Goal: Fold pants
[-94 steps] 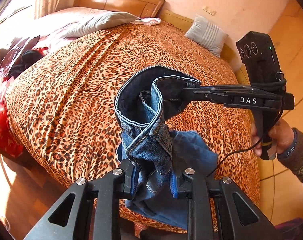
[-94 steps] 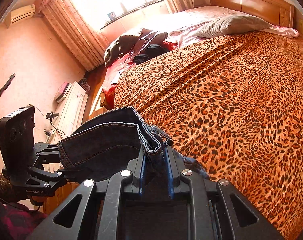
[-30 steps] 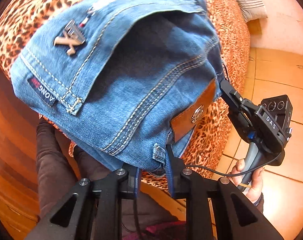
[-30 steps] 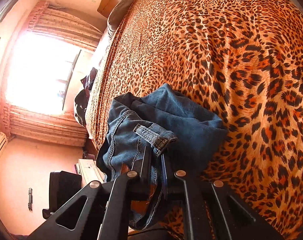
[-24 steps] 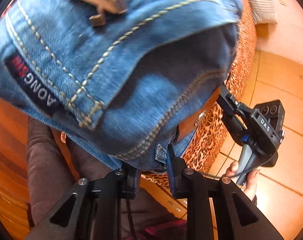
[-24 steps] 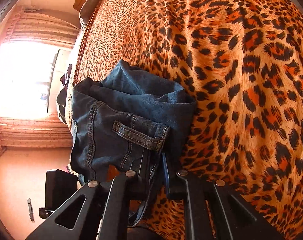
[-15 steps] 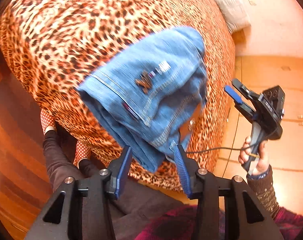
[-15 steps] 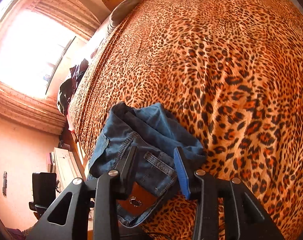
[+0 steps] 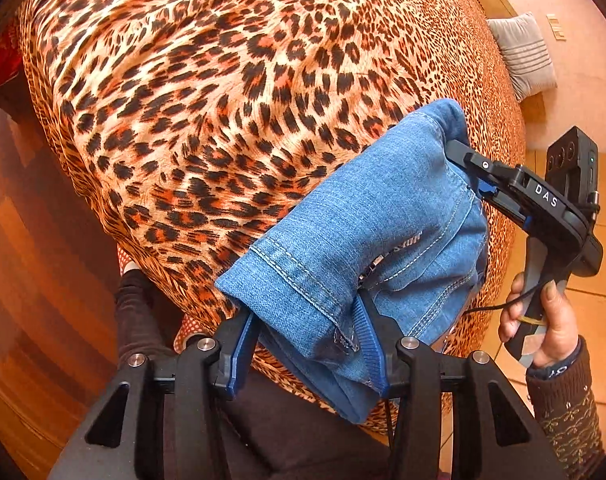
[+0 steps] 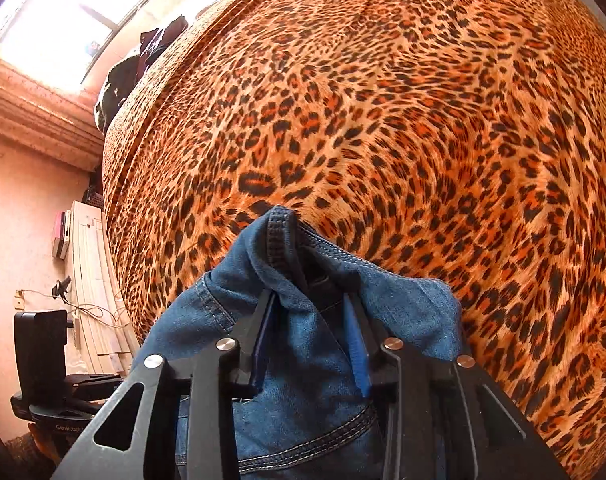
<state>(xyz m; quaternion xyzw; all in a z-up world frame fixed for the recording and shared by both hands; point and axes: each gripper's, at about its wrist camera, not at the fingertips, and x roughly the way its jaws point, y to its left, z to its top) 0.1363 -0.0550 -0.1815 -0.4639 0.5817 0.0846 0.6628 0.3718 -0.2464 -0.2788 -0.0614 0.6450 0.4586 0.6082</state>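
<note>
You stand at the bed's near edge with the pants folded into a compact denim bundle on the leopard-print bedspread, both tools at the cloth.

The left gripper straddles the end nearest to it. Its jaws have just been opening and stand wide apart, with the stitched hem and the layers under it lying between the blue pads. The denim brushes them but does not look pinched.

The right gripper sits at the bundle's opposite end. Its jaws have just been closing with a bunched ridge of denim between them. Whether the pads bite yet cannot be told from either view.

By the look of it, you are between folds: the bundle is set down and you are taking a fresh hold on each end. The next move likely calls for a firm pinch through every layer at both ends before you lift, or the inner folds may slide out. The bundle also overhangs the mattress edge just ahead of the left gripper, so it wants to go further onto the bed.

The bundle's long axis runs from between the left gripper's jaws forward and off to its right, ending at the right gripper's tips. The hem end points back at the left gripper, and the rounded fold points away, deeper onto the bed.
</note>
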